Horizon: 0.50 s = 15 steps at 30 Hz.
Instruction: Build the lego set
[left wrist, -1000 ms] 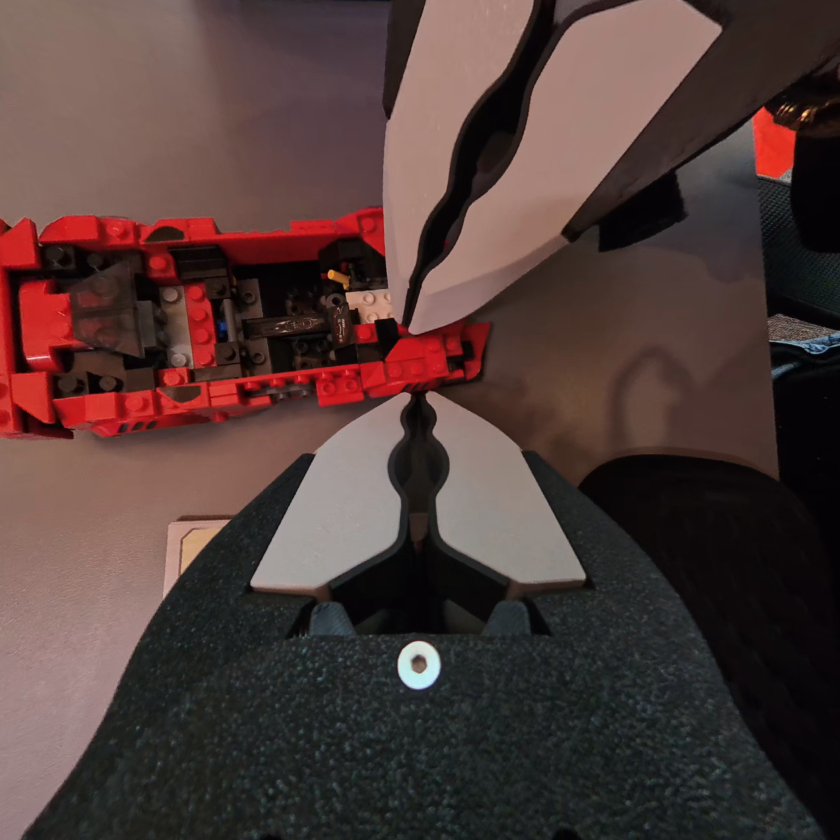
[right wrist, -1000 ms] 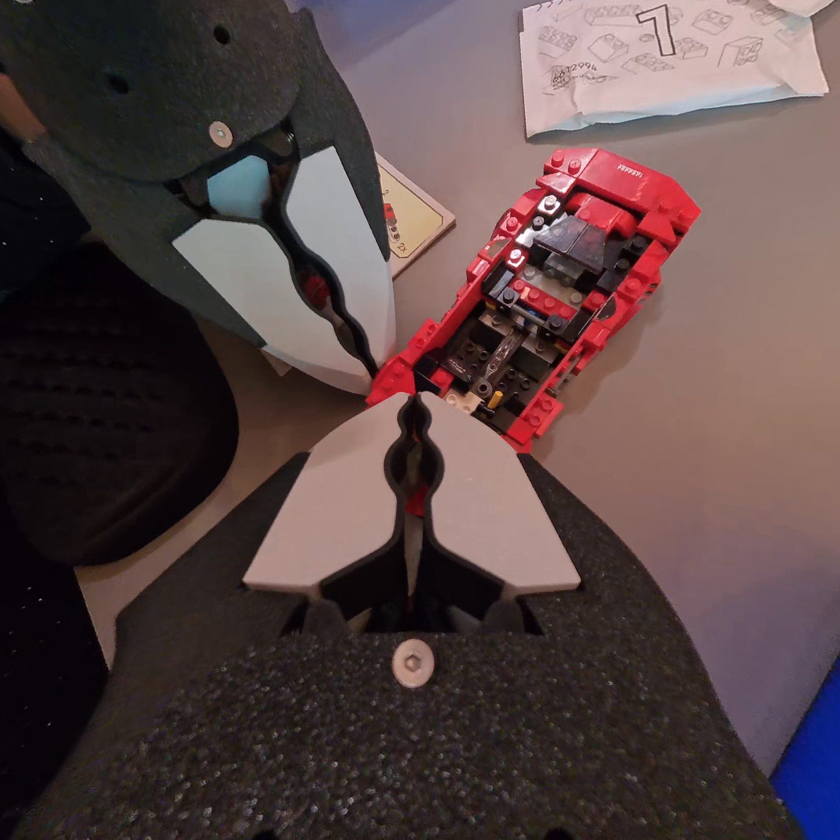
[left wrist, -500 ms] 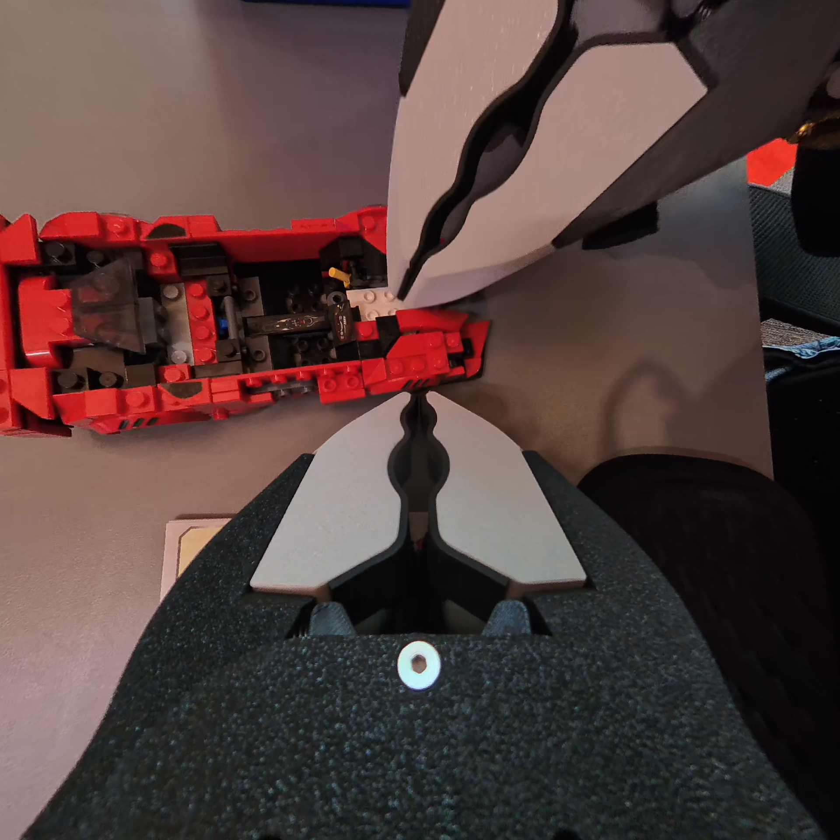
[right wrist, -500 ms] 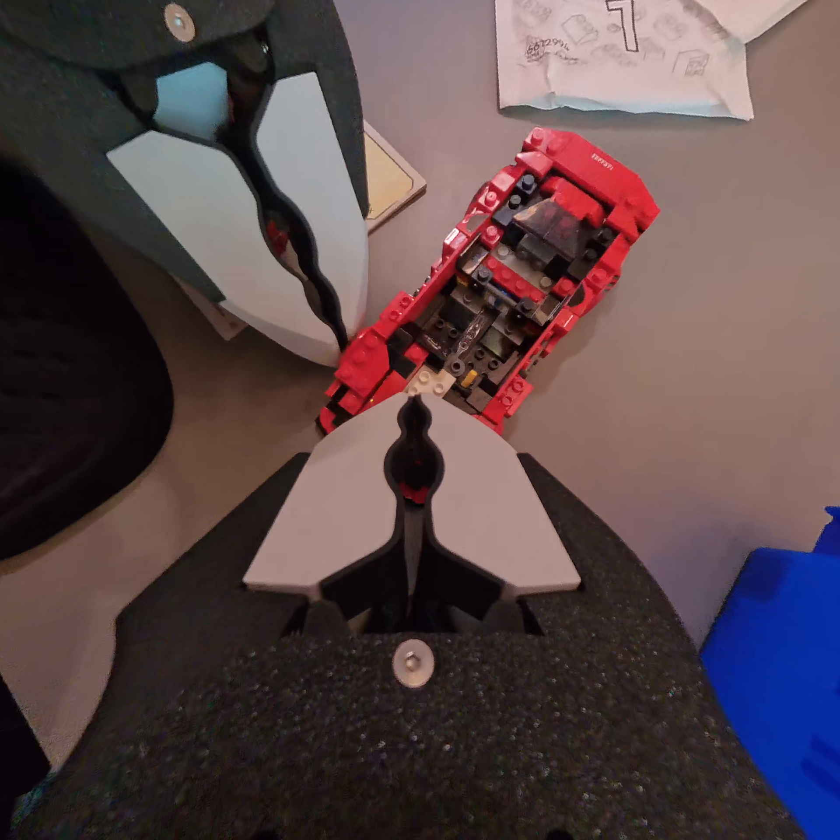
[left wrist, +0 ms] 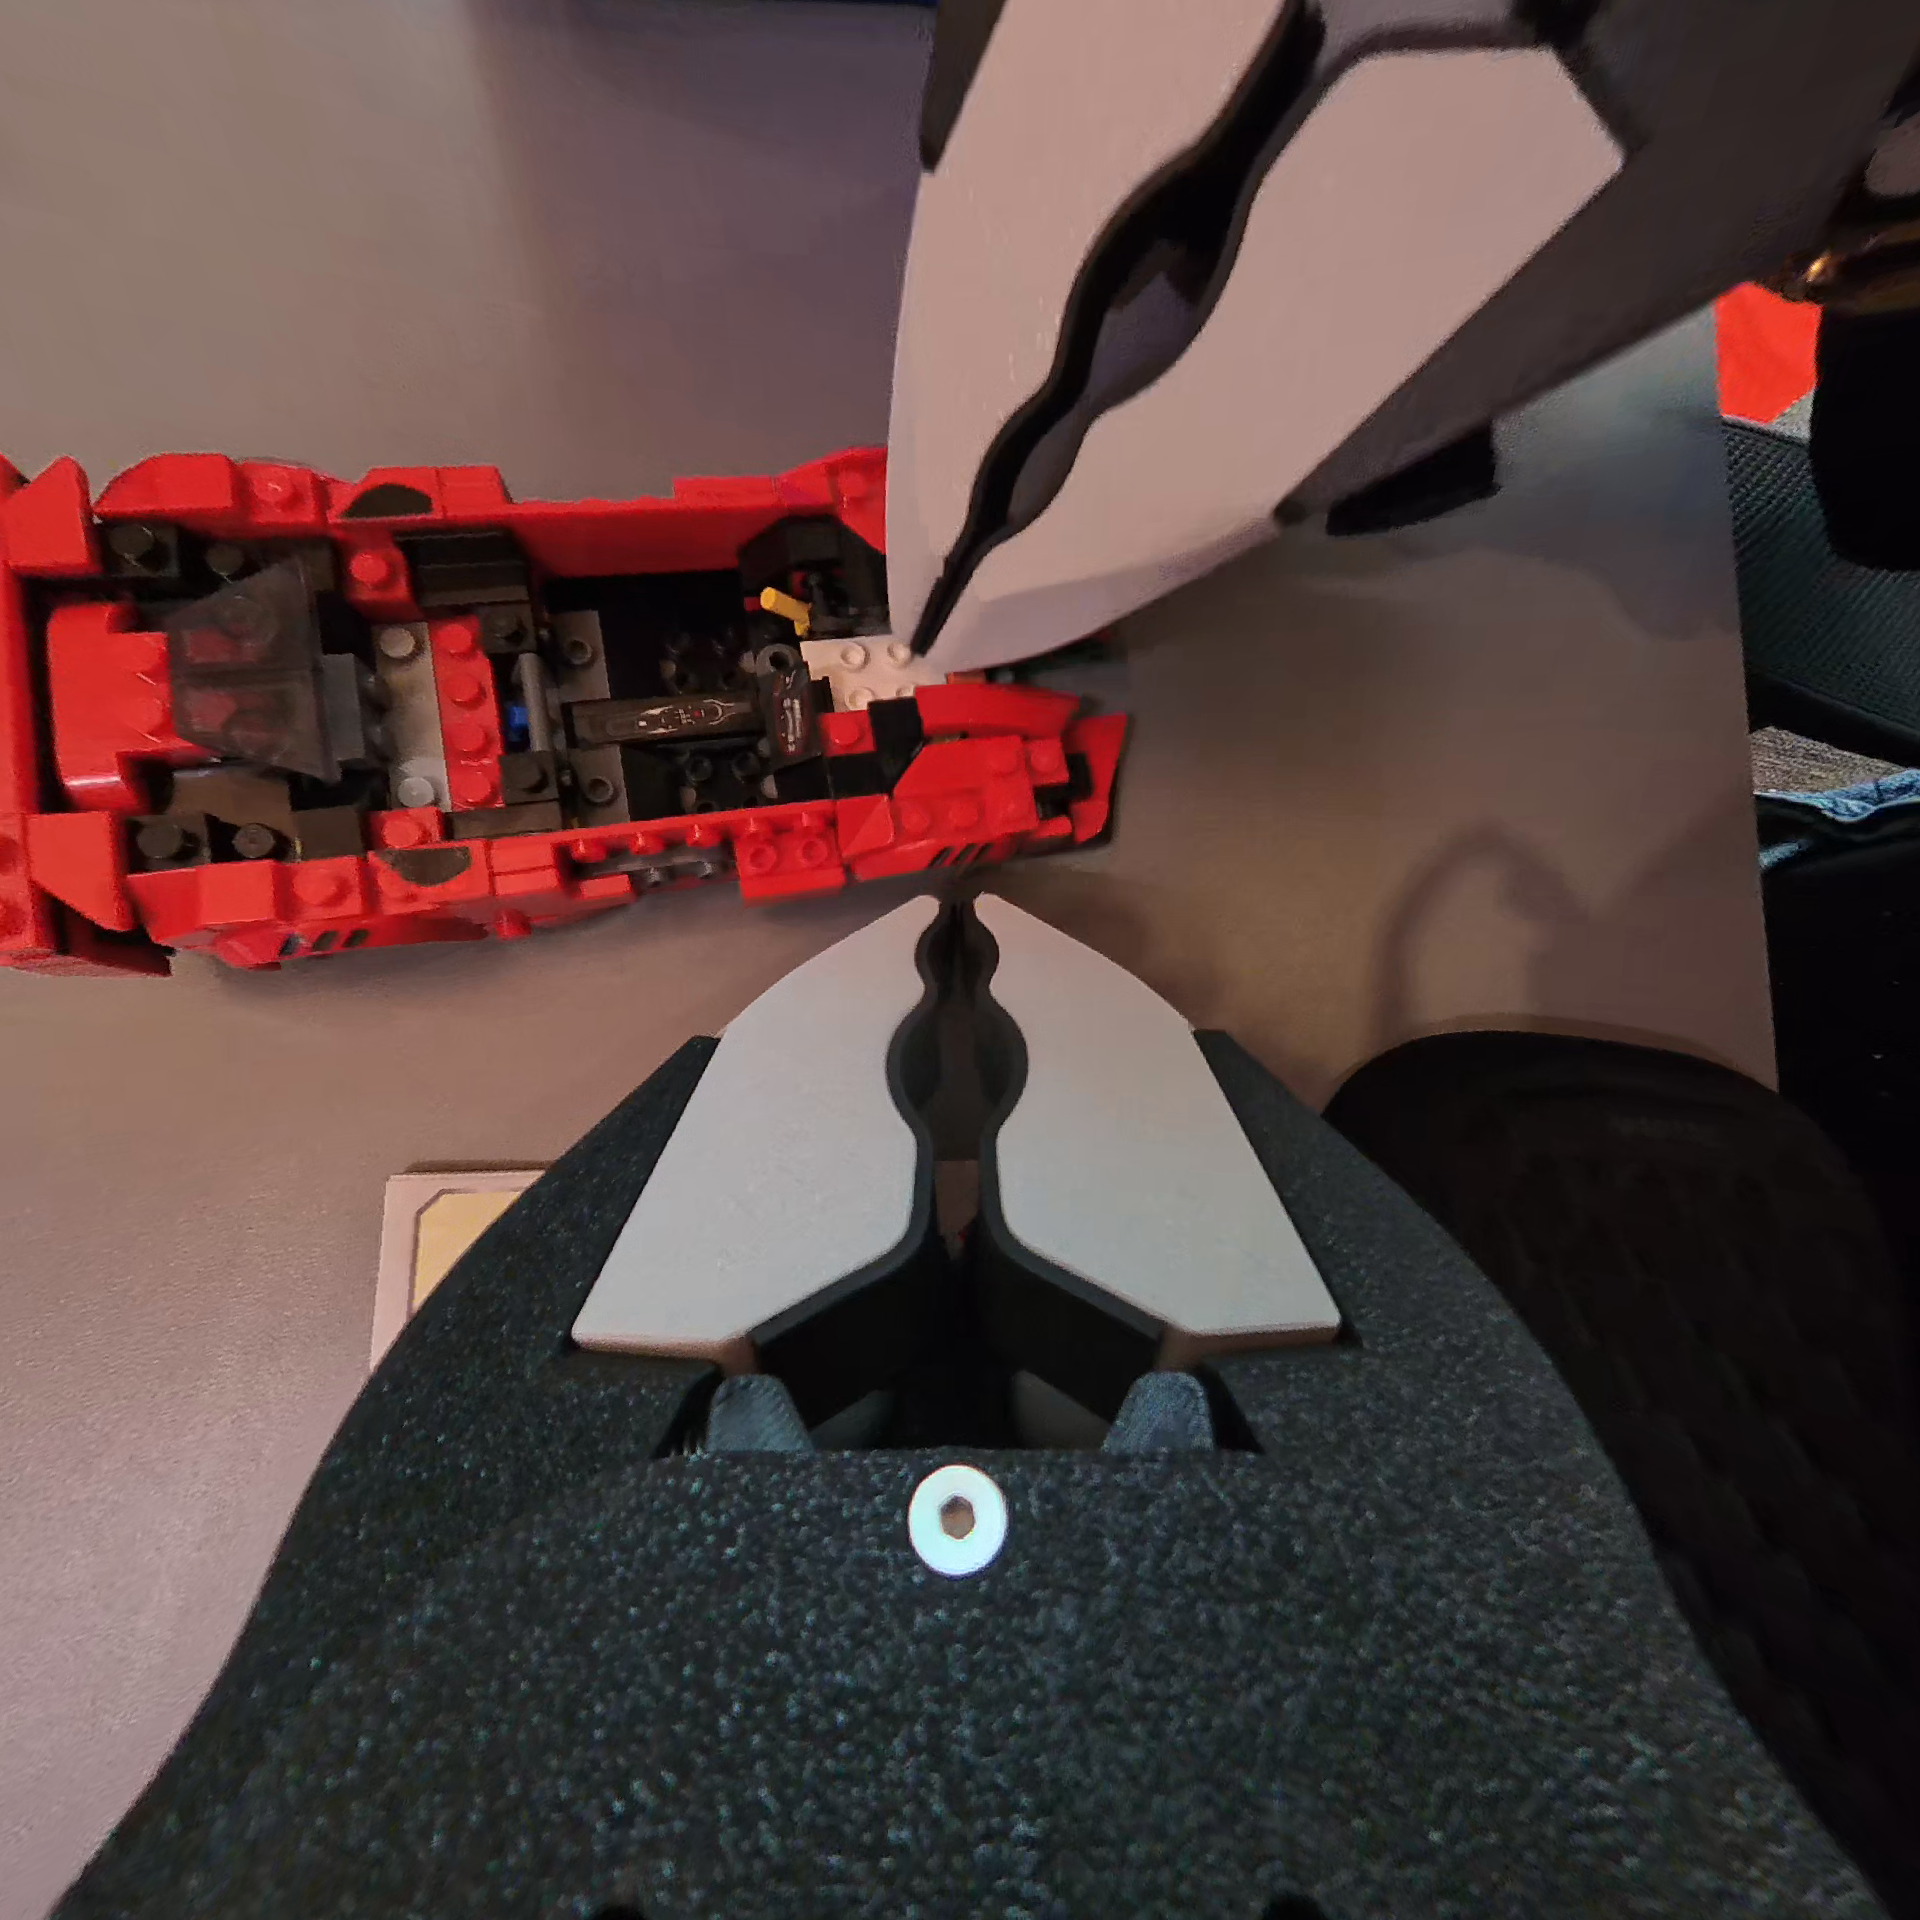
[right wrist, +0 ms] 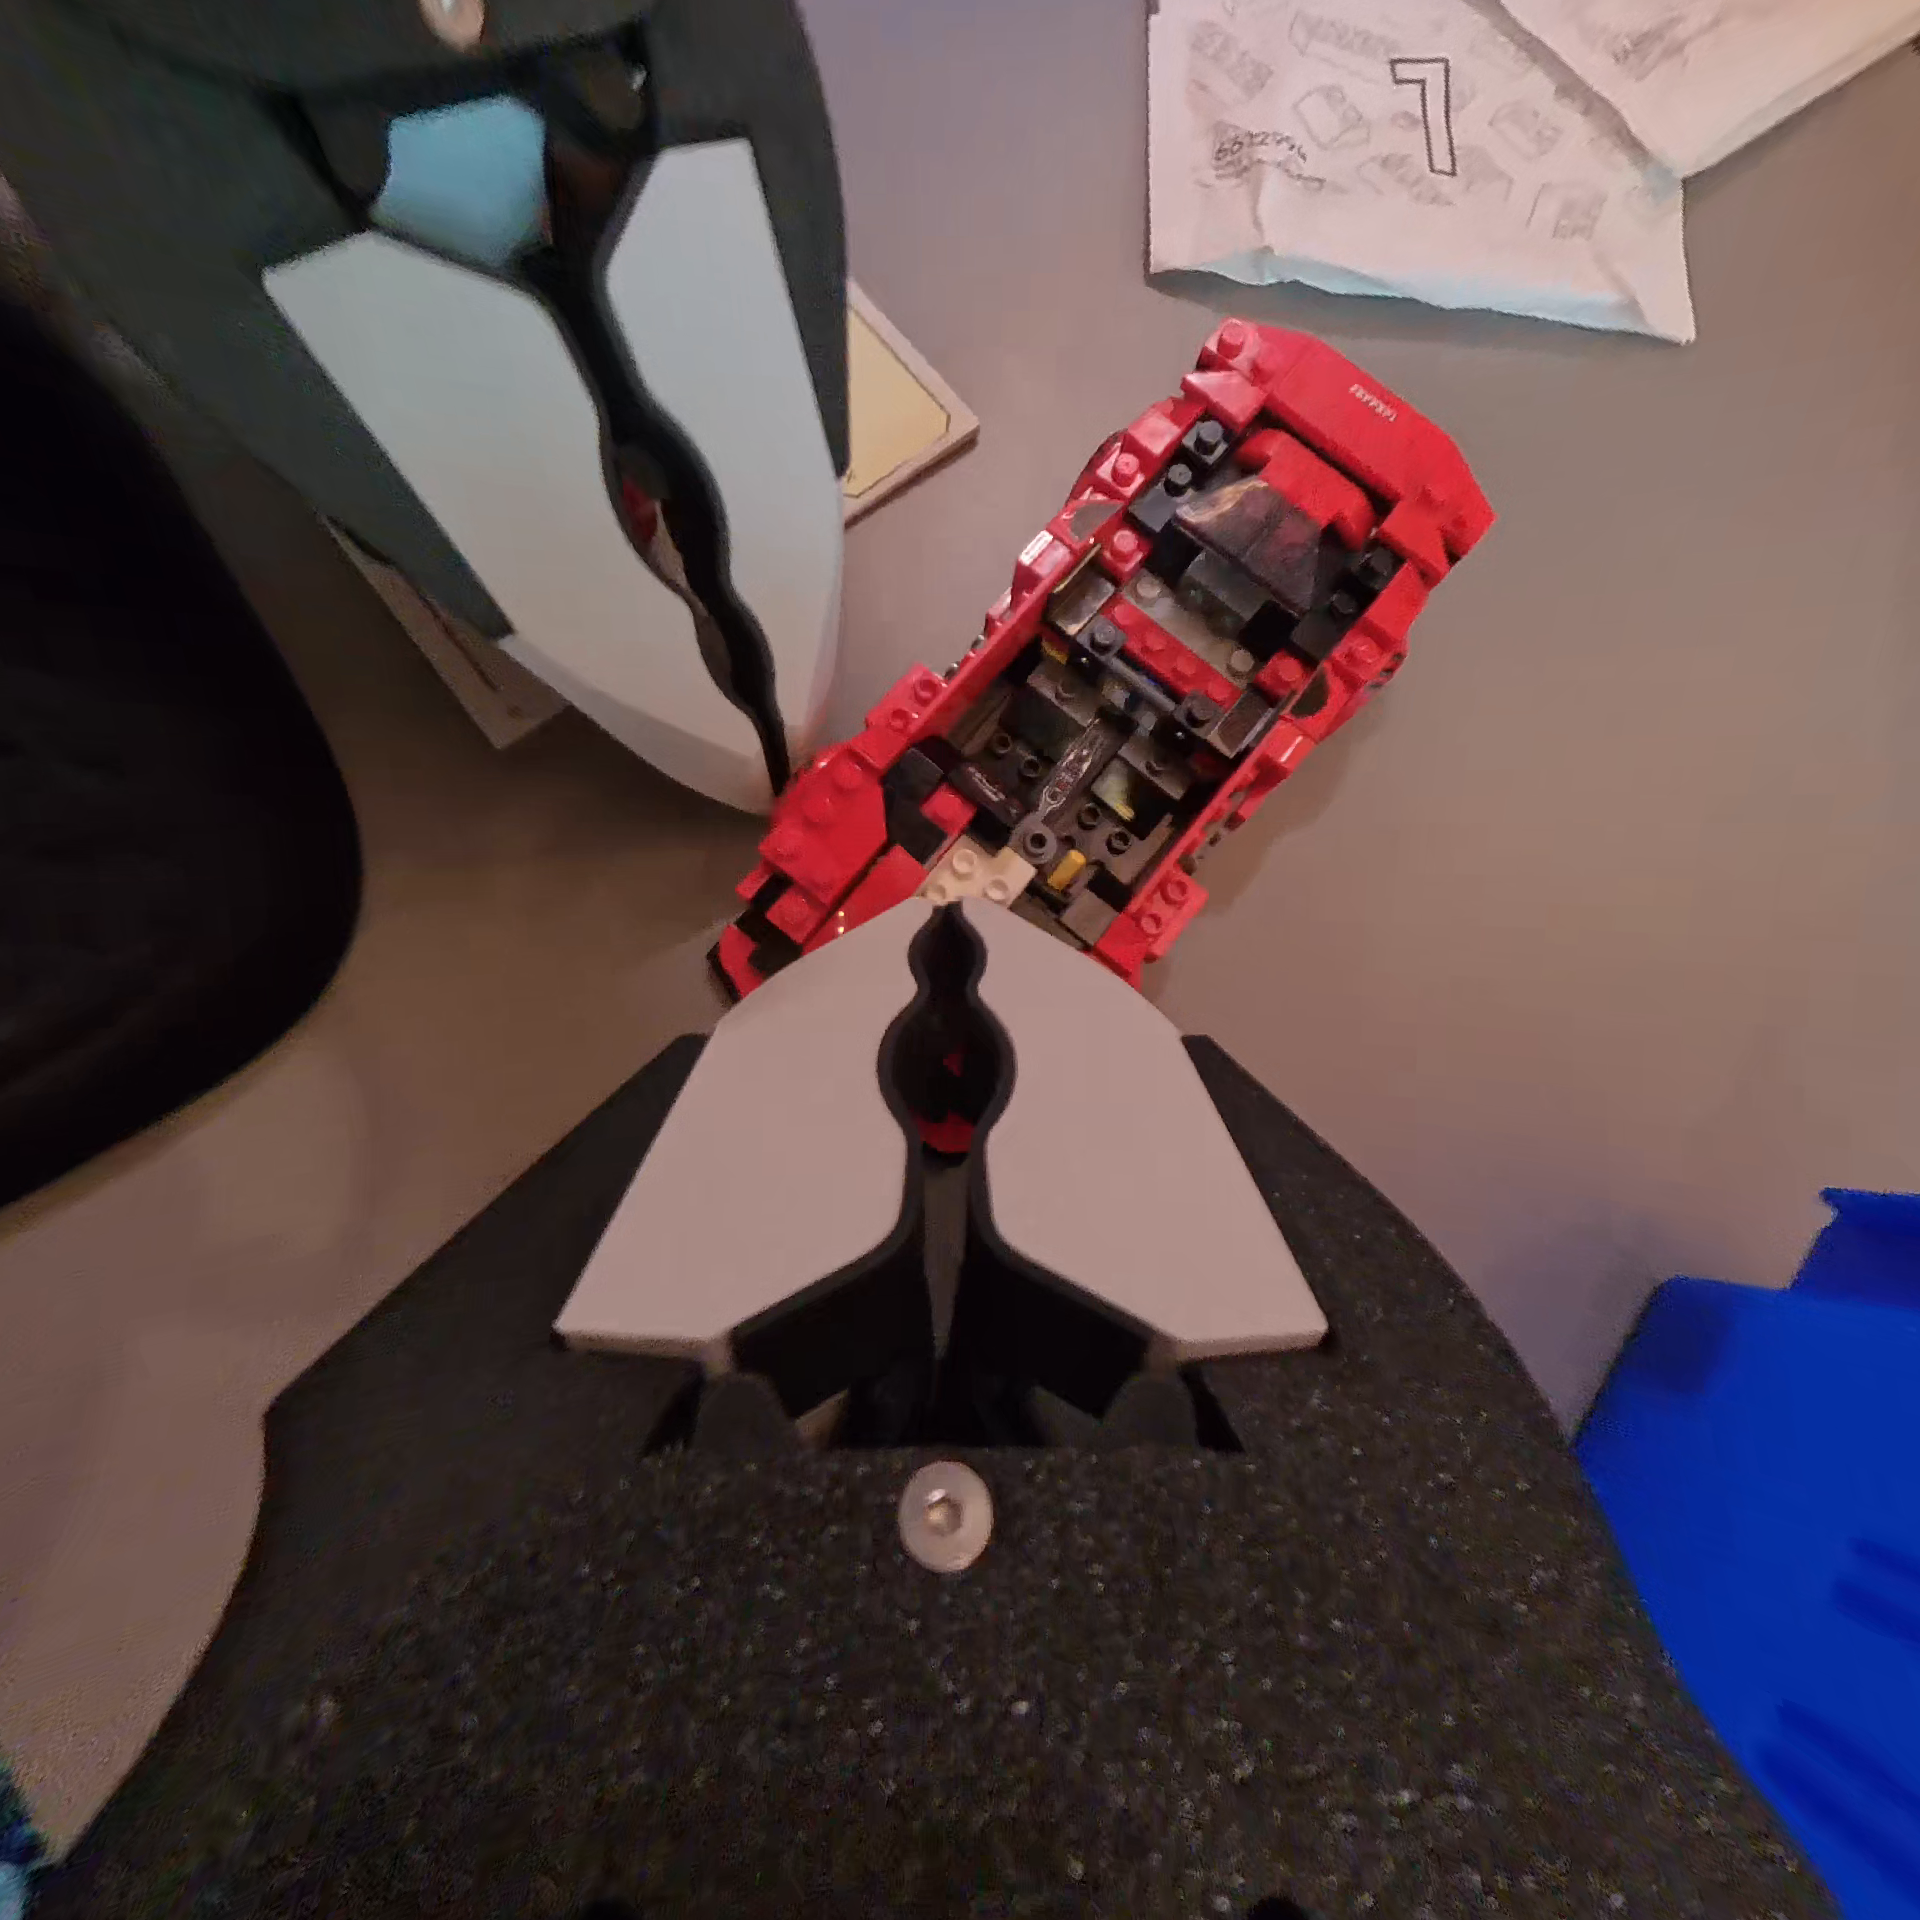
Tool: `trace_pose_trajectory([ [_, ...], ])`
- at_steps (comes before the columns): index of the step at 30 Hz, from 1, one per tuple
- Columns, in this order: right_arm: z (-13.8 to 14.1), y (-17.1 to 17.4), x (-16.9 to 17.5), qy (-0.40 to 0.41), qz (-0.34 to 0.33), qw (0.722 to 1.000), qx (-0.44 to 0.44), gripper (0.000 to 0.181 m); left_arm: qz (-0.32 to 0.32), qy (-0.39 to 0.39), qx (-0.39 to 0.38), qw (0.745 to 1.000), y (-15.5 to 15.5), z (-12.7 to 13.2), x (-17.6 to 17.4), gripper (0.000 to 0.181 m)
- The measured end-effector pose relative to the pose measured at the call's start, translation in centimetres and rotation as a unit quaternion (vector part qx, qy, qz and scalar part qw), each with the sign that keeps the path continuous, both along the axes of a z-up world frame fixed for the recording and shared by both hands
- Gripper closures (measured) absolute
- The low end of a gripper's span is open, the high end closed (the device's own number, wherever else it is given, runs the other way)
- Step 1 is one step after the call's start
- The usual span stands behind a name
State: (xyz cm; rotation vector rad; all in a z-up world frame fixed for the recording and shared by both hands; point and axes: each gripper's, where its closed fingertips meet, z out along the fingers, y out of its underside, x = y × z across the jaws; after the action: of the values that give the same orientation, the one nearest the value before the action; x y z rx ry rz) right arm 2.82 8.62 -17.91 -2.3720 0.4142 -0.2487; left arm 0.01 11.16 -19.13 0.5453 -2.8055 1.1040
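A partly built red lego car (left wrist: 582,540) lies on the grey table, its black interior open on top; it also shows in the right wrist view (right wrist: 1340,405). My left gripper (left wrist: 954,904) is shut, with its tips against the car's near side at the tail end. It appears in the right wrist view (right wrist: 774,779) touching that same side. My right gripper (right wrist: 948,909) is shut, with its tips on a small white studded plate (right wrist: 977,878) inside the car's rear. In the left wrist view the right gripper (left wrist: 920,644) comes down from the upper right onto that plate (left wrist: 868,670).
Crumpled white paper bags (right wrist: 1403,177) lie beyond the car's nose. A yellow-faced card (right wrist: 894,416) lies under the left gripper and shows again in the left wrist view (left wrist: 436,1247). A blue bin (right wrist: 1766,1507) is at the right. A black chair seat (left wrist: 1610,1299) borders the table edge.
My right gripper has moved from the car's red rear edge inward, and its tips now rest on the white plate. My left gripper has stayed at the car's side.
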Motion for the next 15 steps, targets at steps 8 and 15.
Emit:
trace_pose_trajectory([
  [8, 0.09, 0.86, -0.43, 0.051, 0.008, 0.997, 0.065, 0.181, 0.003, -0.003, 0.005, 1.000, 0.08, -0.08, 0.24, 0.181],
  [15, 0.18, 0.81, -0.50, 0.069, 0.003, 0.995, 0.076, 0.181, 0.001, 0.002, 0.006, 1.000, 0.15, -0.15, 0.16, 0.180],
])
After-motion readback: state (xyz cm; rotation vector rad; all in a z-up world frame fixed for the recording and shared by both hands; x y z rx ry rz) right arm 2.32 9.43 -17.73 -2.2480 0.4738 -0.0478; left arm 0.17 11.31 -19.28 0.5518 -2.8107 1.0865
